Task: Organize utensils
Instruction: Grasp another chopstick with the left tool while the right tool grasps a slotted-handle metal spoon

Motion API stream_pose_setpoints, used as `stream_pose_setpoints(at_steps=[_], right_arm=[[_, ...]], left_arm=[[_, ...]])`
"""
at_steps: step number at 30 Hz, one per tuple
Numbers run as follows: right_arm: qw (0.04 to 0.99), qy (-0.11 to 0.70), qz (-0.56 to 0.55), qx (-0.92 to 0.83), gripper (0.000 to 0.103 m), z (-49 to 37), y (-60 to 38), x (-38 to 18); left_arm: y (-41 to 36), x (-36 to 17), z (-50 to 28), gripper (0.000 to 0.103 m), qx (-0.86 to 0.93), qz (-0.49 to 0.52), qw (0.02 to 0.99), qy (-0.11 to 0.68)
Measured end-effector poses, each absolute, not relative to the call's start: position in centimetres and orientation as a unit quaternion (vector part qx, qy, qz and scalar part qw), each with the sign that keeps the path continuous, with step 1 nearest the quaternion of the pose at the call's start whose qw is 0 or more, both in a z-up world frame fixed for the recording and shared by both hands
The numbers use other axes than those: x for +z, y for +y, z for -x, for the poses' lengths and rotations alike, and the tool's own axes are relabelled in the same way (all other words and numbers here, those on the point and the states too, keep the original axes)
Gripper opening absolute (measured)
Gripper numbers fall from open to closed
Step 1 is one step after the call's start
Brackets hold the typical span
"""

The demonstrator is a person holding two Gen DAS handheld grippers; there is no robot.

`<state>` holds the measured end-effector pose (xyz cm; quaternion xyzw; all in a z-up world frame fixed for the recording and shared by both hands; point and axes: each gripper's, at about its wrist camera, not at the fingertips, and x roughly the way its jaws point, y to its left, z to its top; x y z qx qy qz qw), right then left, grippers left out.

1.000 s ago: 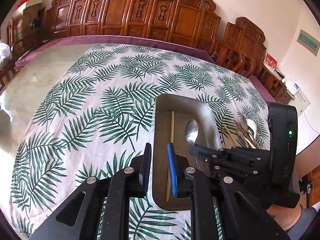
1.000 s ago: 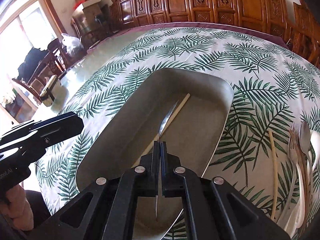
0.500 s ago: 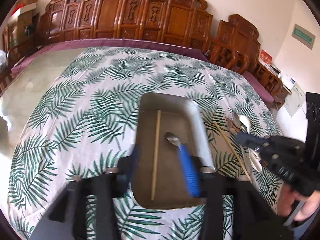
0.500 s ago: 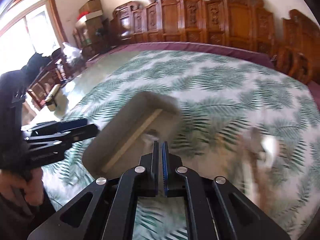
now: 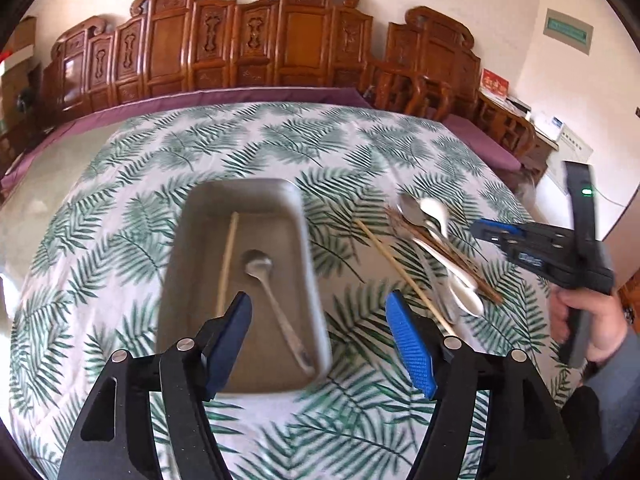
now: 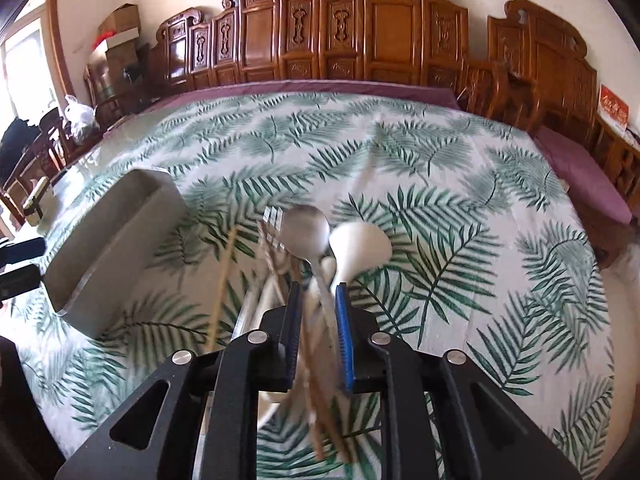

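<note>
A grey metal tray (image 5: pixel 304 248) lies on the palm-leaf tablecloth; inside it are a metal spoon (image 5: pixel 272 292) and one wooden chopstick (image 5: pixel 227 260). To its right is a pile of utensils: a metal spoon (image 6: pixel 305 232), a white spoon (image 6: pixel 360 248), a fork (image 6: pixel 272 220) and chopsticks; a loose chopstick (image 5: pixel 400 272) lies beside them. My left gripper (image 5: pixel 320 312) is wide open and empty above the tray's near right corner. My right gripper (image 6: pixel 317 300) is partly open just above the pile, the utensil handles showing between its pads (image 6: pixel 343 320); nothing is gripped. It also shows in the left wrist view (image 5: pixel 486 230).
The tray (image 6: pixel 112 240) shows at the left in the right wrist view. Carved wooden chairs (image 5: pixel 248 40) line the table's far edge. The purple undercloth (image 6: pixel 580 168) marks the table's border. A bag and boxes (image 6: pixel 80 112) stand at the far left.
My right gripper let go of the metal spoon in the tray, swung right to the utensil pile and opened a little. My left gripper opened wide.
</note>
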<state>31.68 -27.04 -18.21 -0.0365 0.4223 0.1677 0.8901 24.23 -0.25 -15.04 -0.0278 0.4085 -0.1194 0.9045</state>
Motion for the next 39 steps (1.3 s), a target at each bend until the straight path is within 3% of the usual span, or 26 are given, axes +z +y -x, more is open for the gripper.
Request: stream_pose_setpoints(at_steps=[5, 12, 22, 31, 39], right_arm=[[0.873, 0.450, 0.039, 0.186, 0.020, -33.2, -27.4, -20.9], [0.871, 0.432, 0.040, 0.230, 0.020, -34.8, -25.9, -20.2], [0.839, 0.495, 0.033, 0.225, 0.018, -36.5, -26.6, -21.6], [0.837, 0.494, 0.060, 0.227, 0.020, -36.2, -25.1, -22.0], [0.838, 0.495, 0.015, 0.228, 0.008, -36.2, -26.7, -21.6]], left_arm=[[-2.7, -15.5, -24.0, 0.067, -0.127, 0.015, 0.899, 0.419], [-5.2, -15.9, -24.9, 0.067, -0.129, 0.007, 0.897, 0.423], [-7.4, -16.3, -26.1, 0.067, -0.133, -0.016, 0.893, 0.429], [-8.4, -17.6, -27.4, 0.067, -0.128, -0.015, 0.883, 0.451], [-9.5, -18.7, -28.4, 0.067, -0.119, -0.025, 0.877, 0.464]])
